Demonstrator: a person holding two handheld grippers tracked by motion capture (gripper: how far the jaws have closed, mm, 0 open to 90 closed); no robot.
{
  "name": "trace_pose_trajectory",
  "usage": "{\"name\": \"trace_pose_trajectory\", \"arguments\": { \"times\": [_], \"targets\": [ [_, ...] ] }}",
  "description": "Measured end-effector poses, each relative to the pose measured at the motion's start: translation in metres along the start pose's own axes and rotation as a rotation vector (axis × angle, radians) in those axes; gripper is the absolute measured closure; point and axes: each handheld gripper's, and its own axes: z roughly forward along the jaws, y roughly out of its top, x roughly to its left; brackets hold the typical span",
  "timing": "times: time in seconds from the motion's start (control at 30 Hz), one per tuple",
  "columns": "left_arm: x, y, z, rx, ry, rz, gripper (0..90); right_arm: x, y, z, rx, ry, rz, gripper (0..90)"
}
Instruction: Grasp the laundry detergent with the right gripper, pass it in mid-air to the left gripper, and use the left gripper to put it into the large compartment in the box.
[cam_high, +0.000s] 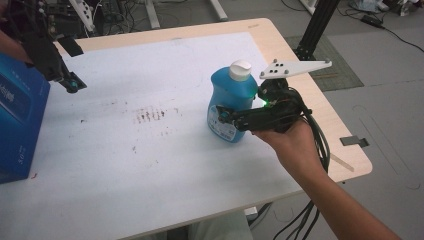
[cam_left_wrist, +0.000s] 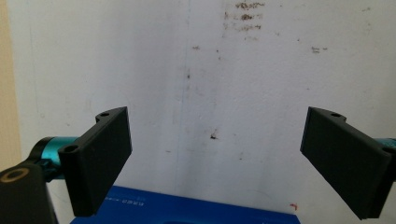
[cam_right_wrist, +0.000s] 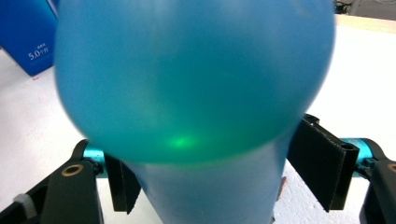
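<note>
Blue detergent bottle (cam_high: 230, 102) stands upright on the white table (cam_high: 150, 150), right gripper (cam_high: 226, 116) clamped around its lower body, left gripper (cam_left_wrist: 215, 154) empty and agape

The right gripper (cam_high: 226, 116) is held level by the hand (cam_high: 290, 137); the left gripper (cam_high: 74, 86) is kept wide apart.

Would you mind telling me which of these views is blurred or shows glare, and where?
Right gripper view: the blue bottle sits so near that its edges blur, with a green glow reflected low on its bulge. Left gripper view: the jaws and the stained white table cover look sharp. High view: even light, soft shadows, a green light on the right gripper.
</note>
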Motion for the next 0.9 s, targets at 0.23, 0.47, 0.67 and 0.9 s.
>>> {"name": "trace_pose_trajectory", "arguments": {
  "times": [0.23,0.47,0.67,0.9],
  "targets": [
    [-0.0004,0.0,-0.0001,-0.001,0.001,0.003,8.8,0.0001,-0.0008,0.0007,0.005,0.004,-0.009,30.0],
    [-0.0006,-0.0008,-0.0003,-0.001,0.0,0.002,8.8,0.0008,-0.0023,0.0012,-0.001,0.002,-0.012,36.1],
    [-0.0006,-0.0018,0.0002,-0.001,0.002,-0.001,8.8,0.0028,-0.0032,0.001,-0.015,-0.008,-0.034,38.9],
    [-0.0007,-0.0016,0.001,0.003,-0.002,0.002,8.9,0.0044,-0.0033,-0.003,-0.036,-0.045,-0.074,44.4]
  ]
}}
